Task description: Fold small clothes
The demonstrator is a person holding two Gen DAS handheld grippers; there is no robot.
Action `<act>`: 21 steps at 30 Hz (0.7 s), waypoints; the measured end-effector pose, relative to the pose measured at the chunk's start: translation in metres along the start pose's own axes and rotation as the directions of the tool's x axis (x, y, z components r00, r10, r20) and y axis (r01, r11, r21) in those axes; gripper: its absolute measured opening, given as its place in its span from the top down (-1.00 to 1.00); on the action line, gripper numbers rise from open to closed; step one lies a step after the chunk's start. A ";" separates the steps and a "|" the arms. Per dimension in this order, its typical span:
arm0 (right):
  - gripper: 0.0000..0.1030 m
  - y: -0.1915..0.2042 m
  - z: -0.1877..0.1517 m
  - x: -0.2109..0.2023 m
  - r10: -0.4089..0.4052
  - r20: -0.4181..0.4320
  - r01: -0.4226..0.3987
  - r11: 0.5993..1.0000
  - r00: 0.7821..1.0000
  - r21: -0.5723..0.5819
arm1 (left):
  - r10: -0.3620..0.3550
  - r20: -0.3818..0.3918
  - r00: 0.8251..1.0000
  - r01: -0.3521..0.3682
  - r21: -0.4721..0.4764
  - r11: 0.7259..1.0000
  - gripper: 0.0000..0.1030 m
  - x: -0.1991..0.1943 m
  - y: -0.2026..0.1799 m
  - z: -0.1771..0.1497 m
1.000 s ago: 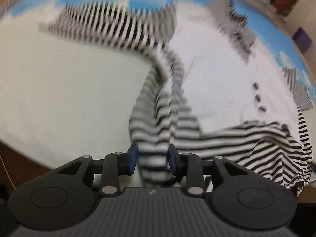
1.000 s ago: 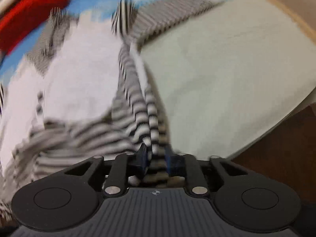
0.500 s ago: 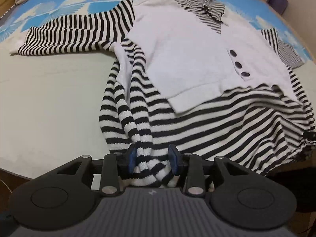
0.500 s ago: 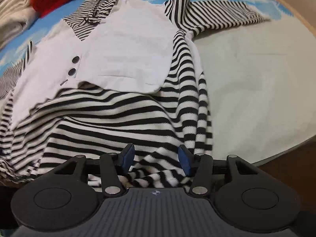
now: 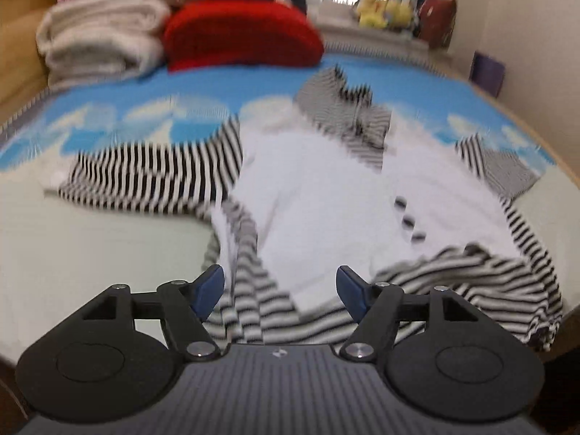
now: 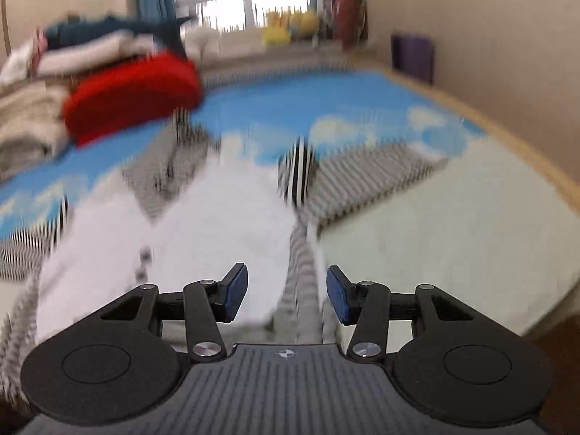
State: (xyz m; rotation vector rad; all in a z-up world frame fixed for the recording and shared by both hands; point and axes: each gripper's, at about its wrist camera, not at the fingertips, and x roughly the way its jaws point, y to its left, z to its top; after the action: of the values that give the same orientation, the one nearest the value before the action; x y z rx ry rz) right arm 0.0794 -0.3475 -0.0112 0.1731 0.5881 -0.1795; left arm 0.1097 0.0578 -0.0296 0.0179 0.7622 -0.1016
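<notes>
A small black-and-white striped sweater with a white vest front (image 5: pixel 326 188) lies spread on the bed, sleeves out to both sides; it also shows in the right wrist view (image 6: pixel 217 217). Its striped hem (image 5: pixel 275 311) is bunched at the near edge. My left gripper (image 5: pixel 281 290) is open and empty, just above the hem's left part. My right gripper (image 6: pixel 286 293) is open and empty, over the garment's right side seam (image 6: pixel 301 282). Both views are motion-blurred.
A red cushion (image 5: pixel 239 36) and folded beige blankets (image 5: pixel 98 40) sit at the head of the bed. The blue cloud-print sheet (image 5: pixel 181 90) covers the far half. A wooden bed edge (image 6: pixel 536 152) runs along the right. A purple box (image 6: pixel 413 54) stands by the wall.
Both grippers let go of the striped hem and opened wide. Both have lifted and tilted up, so the far end of the bed and the room now show.
</notes>
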 end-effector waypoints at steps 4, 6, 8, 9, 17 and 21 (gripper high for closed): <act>-0.33 -0.008 0.038 -0.010 0.013 0.126 -0.010 1.000 0.992 -0.024 | 0.008 0.084 0.996 -0.010 0.017 1.000 -0.53 -0.004 -0.002 0.017; -0.41 -0.010 0.052 -0.010 0.018 0.177 -0.006 0.998 0.984 -0.065 | 0.031 0.115 0.993 -0.035 0.035 0.999 -0.53 -0.002 0.000 0.031; -0.41 -0.013 0.058 -0.005 0.011 0.210 0.009 0.996 0.978 -0.094 | 0.042 0.147 0.988 -0.047 0.025 0.999 -0.54 0.002 0.008 0.047; -0.41 -0.014 0.056 -0.003 0.002 0.220 0.019 0.995 0.975 -0.093 | 0.046 0.163 0.986 -0.049 0.014 0.999 -0.54 0.004 0.013 0.060; -0.40 0.003 0.054 0.019 -0.055 0.242 0.070 0.996 0.969 -0.053 | 0.103 0.183 0.978 -0.102 -0.012 0.995 -0.53 0.067 0.052 0.148; -0.40 0.015 0.048 0.024 -0.048 0.243 0.076 0.991 0.969 -0.107 | 0.153 0.164 0.975 -0.149 -0.036 0.988 -0.49 0.112 0.084 0.160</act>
State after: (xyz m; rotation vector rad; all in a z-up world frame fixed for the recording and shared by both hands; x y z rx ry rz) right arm 0.1283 -0.3460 0.0161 0.0196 0.3611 -0.2229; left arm 0.3088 0.1229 0.0069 0.0444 0.5929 0.0503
